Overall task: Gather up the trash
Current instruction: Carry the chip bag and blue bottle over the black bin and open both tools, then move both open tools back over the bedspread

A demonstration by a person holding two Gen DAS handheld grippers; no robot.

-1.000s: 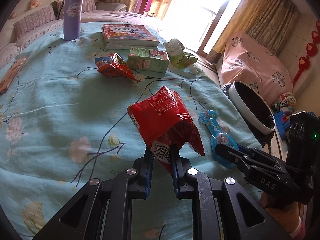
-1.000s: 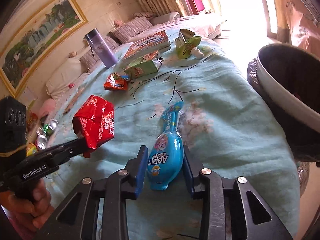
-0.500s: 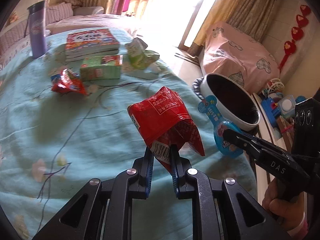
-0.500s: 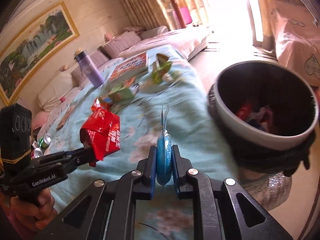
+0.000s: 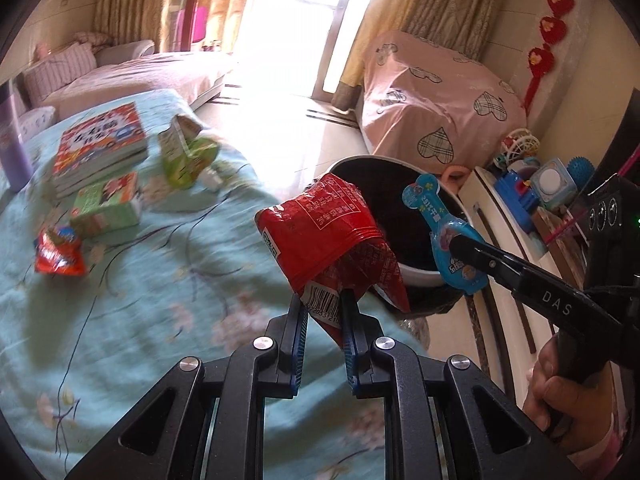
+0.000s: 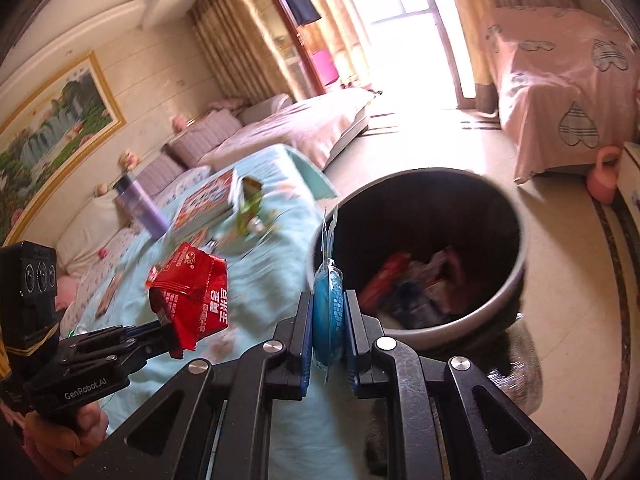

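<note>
Left tongs (image 5: 323,306) pinch the red snack bag (image 5: 324,236) by its barcode end, up off the bed (image 5: 152,300). Right tongs (image 6: 329,312) clamp the blue pouch (image 6: 329,300) edge-on, beside the bin's rim (image 6: 472,312), where wrappers (image 6: 416,280) already lie.

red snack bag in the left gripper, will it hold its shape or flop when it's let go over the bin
The red snack bag looks crinkled and open-ended, so probably thin, floppy film. The left gripper holds it out by one corner alone, so it seems light. It may flutter rather than drop straight into the bin.
</note>
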